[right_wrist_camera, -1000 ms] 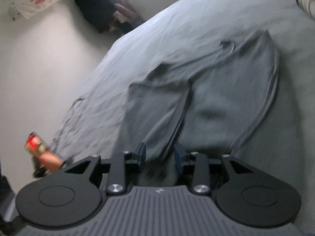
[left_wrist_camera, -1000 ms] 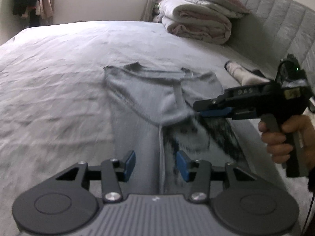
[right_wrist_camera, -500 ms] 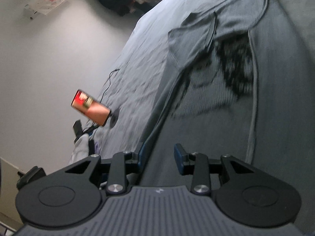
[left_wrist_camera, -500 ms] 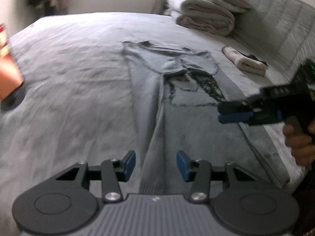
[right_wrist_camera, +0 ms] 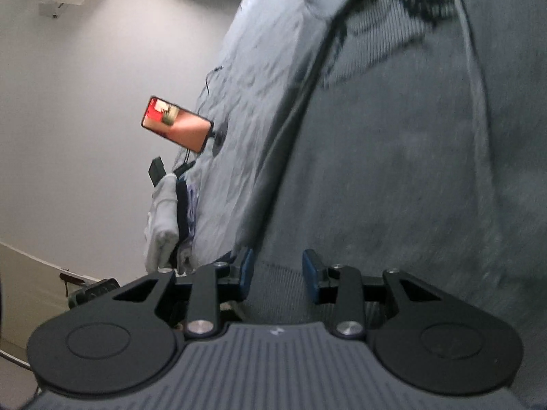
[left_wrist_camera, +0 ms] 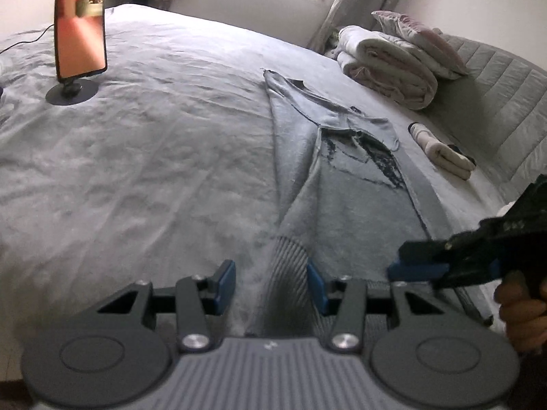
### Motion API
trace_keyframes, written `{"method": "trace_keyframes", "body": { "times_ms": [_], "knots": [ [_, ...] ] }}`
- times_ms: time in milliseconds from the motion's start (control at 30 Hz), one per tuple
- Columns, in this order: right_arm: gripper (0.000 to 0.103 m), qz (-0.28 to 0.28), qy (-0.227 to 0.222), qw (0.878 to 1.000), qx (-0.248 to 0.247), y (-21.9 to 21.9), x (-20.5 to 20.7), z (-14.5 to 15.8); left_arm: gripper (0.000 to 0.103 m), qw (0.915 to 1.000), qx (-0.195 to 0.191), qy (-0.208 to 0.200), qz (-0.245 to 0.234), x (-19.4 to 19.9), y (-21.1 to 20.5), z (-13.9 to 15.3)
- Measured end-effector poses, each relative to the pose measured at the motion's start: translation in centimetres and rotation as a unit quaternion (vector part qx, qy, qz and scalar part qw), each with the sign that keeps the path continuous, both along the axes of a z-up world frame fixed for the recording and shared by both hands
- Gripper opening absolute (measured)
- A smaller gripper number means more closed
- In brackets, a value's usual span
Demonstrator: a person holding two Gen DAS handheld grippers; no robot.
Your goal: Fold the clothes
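A grey sweater (left_wrist_camera: pixel 359 201) with a dark print lies lengthwise on the bed, both sides folded in toward the middle. Its ribbed hem (left_wrist_camera: pixel 287 273) lies between the open fingers of my left gripper (left_wrist_camera: pixel 271 285) at the near edge. My right gripper (right_wrist_camera: pixel 277 273) is open, with the ribbed hem (right_wrist_camera: pixel 280 287) just under and between its pads. The right gripper also shows in the left wrist view (left_wrist_camera: pixel 420 268), low at the right over the hem, held by a hand. The sweater fills the right wrist view (right_wrist_camera: pixel 393 171).
The grey bedsheet (left_wrist_camera: pixel 154 157) is wrinkled. A phone on a stand (left_wrist_camera: pixel 80 27) is at the far left, also in the right wrist view (right_wrist_camera: pixel 176 124). Folded blankets (left_wrist_camera: pixel 393 65) and a rolled white item (left_wrist_camera: pixel 441 150) lie by the padded headboard (left_wrist_camera: pixel 495 102).
Both grippers have drawn back from the sweater's chest down to its hem at the near edge. The sweater lies still. Both stay open.
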State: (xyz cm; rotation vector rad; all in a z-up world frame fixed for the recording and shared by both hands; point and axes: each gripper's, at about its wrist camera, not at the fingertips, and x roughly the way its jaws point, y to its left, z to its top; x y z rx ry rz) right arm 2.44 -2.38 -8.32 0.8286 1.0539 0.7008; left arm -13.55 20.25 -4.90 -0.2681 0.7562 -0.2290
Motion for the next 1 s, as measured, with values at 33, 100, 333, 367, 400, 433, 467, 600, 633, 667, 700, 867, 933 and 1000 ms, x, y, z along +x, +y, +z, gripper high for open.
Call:
{"method": "trace_keyframes", "body": {
  "times_ms": [33,100,333,367,400,433,467,600,633,667,700,867,933,1000],
  "knots": [
    [0.034,0.003,0.002,1.0,0.001,0.3,0.0,0.0,0.046,1.0,0.002,-0.001,-0.003,0.0,-0.1,0.0],
    [0.033,0.01,0.005,1.0,0.004,0.8,0.0,-0.1,0.043,0.9999,0.008,-0.001,-0.009,0.1,-0.2,-0.1],
    [0.028,0.028,0.005,1.0,0.002,2.8,0.5,-0.4,0.01,0.9996,-0.012,-0.012,-0.023,-0.5,-0.2,0.0],
    [0.027,0.032,0.005,0.999,0.0,3.0,0.6,-0.5,0.01,0.9994,-0.015,-0.018,-0.025,-0.6,-0.3,0.1],
    [0.024,0.036,0.003,0.999,-0.003,3.2,0.6,-0.6,0.01,0.9993,-0.016,-0.024,-0.025,-0.8,-0.3,0.3],
    [0.023,0.041,0.002,0.999,-0.005,3.3,0.6,-0.7,0.01,0.9989,-0.02,-0.032,-0.027,-0.9,-0.3,0.4],
    [0.019,0.042,0.003,0.999,-0.007,3.3,0.7,-0.8,0.01,0.9984,-0.025,-0.041,-0.03,-1.1,-0.3,0.7],
    [0.026,0.039,0.009,0.999,0.004,2.8,0.8,-0.9,0.01,0.9952,-0.047,-0.071,-0.049,-1.7,-0.5,1.4],
    [0.029,0.037,0.008,0.999,0.01,2.6,0.7,-0.8,0.01,0.9946,-0.05,-0.073,-0.054,-1.8,-0.7,1.5],
    [0.031,0.034,0.005,0.999,0.013,2.2,0.7,-0.5,0.01,0.9942,-0.05,-0.074,-0.059,-1.8,-0.8,1.6],
    [0.036,0.029,0.0,0.999,0.015,1.9,0.8,-0.3,0.01,0.9939,-0.049,-0.074,-0.066,-1.9,-1.1,1.6],
    [0.039,-0.013,0.0,0.999,0.034,0.1,1.3,-0.1,0.009,0.9888,-0.038,-0.062,-0.13,-1.8,-3.3,1.3],
    [0.04,-0.028,0.005,0.999,0.039,-0.4,1.6,-0.3,0.009,0.9851,-0.031,-0.05,-0.162,-1.8,-4.3,1.0],
    [0.04,-0.039,0.009,0.999,0.037,-0.7,1.9,-0.6,0.01,0.9805,-0.008,-0.04,-0.192,-2.1,-5.4,0.7]
  ]
}}
